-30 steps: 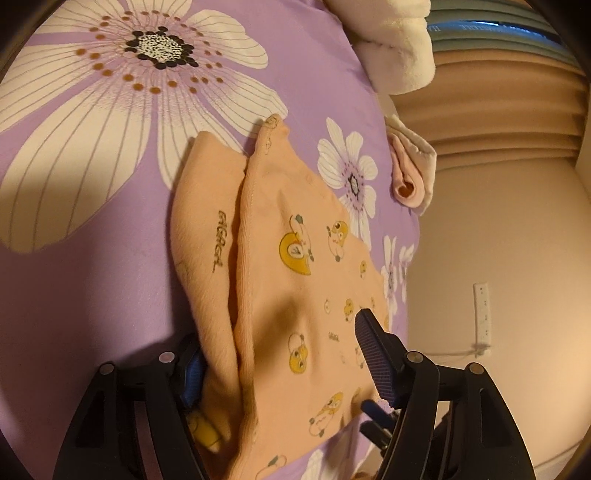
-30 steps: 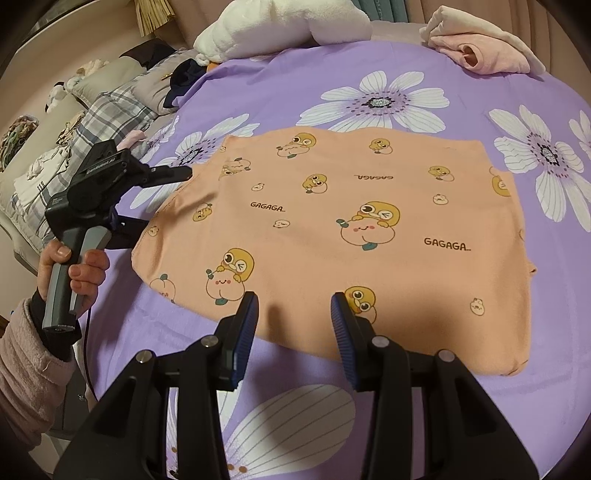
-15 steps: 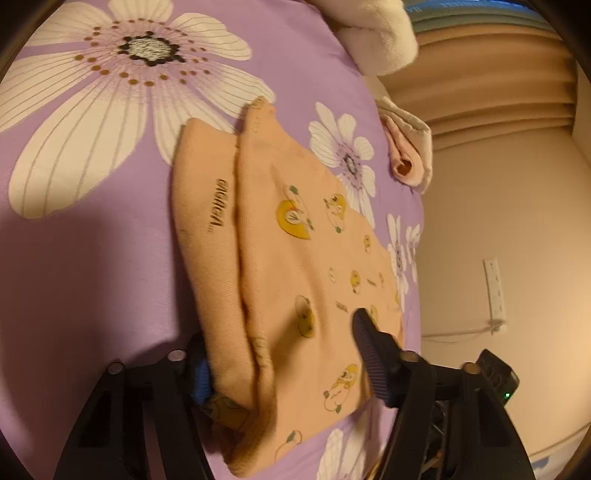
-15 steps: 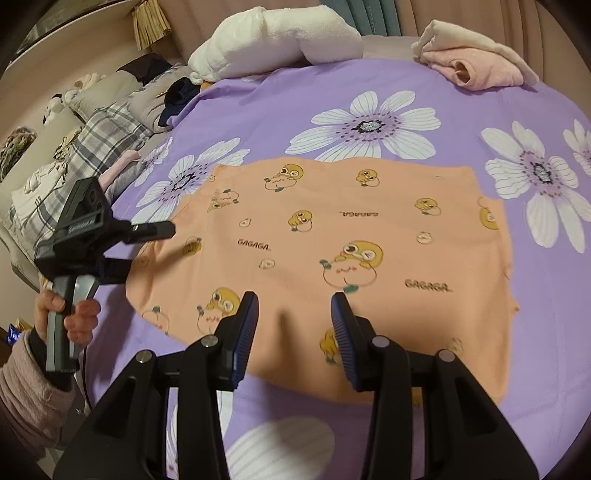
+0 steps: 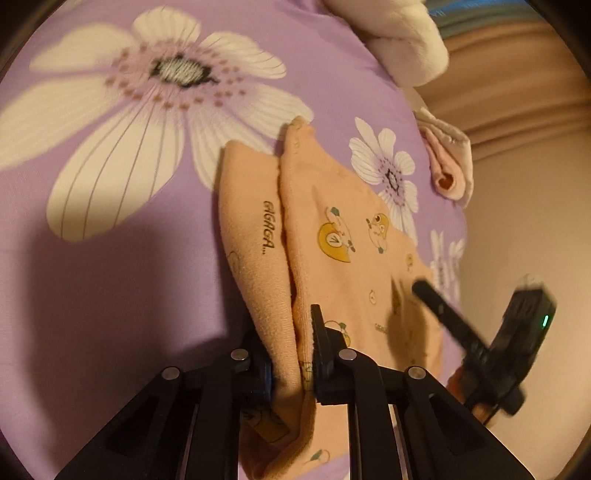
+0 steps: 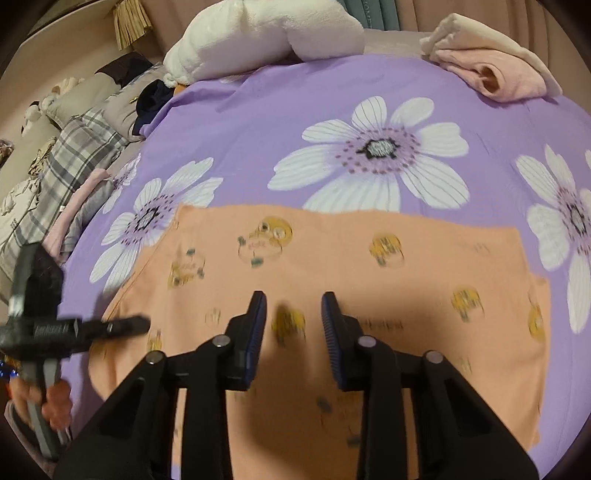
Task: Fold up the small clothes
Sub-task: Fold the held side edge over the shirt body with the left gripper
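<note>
A small orange garment (image 6: 332, 295) with cartoon prints lies spread on the purple flowered bedsheet (image 6: 258, 122). In the left wrist view my left gripper (image 5: 291, 354) is shut on the layered edge of the orange garment (image 5: 332, 236). My left gripper also shows at the left in the right wrist view (image 6: 122, 325). My right gripper (image 6: 293, 314) is open and hovers over the garment's near part, with nothing between its fingers. It shows at the right in the left wrist view (image 5: 428, 295).
A white plush pillow (image 6: 266, 33) lies at the bed's far edge. A folded pink and cream garment (image 6: 495, 66) sits at the far right. Plaid and grey clothes (image 6: 74, 155) are piled along the left side.
My left gripper has closed on the garment's edge. My right gripper has moved forward over the garment and stays open.
</note>
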Available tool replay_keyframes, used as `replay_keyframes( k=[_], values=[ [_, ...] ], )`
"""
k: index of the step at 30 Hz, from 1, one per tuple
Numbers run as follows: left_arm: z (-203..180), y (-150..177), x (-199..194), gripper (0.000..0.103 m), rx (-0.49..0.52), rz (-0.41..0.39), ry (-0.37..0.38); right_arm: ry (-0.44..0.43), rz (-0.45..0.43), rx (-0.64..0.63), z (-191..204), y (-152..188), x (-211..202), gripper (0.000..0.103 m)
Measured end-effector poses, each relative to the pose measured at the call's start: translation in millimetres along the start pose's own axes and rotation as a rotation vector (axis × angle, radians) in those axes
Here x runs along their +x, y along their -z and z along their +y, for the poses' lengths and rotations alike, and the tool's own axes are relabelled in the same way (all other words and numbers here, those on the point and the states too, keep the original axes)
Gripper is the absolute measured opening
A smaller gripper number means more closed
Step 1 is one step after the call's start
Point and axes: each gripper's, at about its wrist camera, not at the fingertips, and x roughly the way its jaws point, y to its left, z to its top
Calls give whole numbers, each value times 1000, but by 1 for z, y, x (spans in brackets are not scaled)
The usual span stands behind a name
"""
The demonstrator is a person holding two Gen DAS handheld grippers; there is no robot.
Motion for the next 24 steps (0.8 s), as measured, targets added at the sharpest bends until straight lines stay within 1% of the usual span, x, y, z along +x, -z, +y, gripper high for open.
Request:
replay_keyframes(
  k=[2,4,6,8,9,13,15,18,24],
  values=[
    [-7,1,-2,12,25,-12,-28,-13,2,16,1,-8,9,19],
    [-12,0,-4,12,34,-20,-34,1,11,35,0,-13,19,17],
    [-17,0,-8,12,46,-28,-35,10,46,61,-3,-16,33,13],
    [-24,0,-11,12,61,-42,-37,16,116,78,-7,-15,51,12],
    [-25,0,-12,12,67,-43,-35,10,118,82,-8,-15,53,12],
    [-35,0,-12,12,90,-47,-34,9,141,87,-8,-18,41,12],
    [-39,1,-11,12,97,-49,-38,13,117,52,-3,-13,27,14],
    [-42,2,-11,12,104,-51,-46,-15,96,2,6,5,3,14],
    [-47,4,-12,12,105,-61,-60,-46,106,-69,24,50,-18,14]
  ],
)
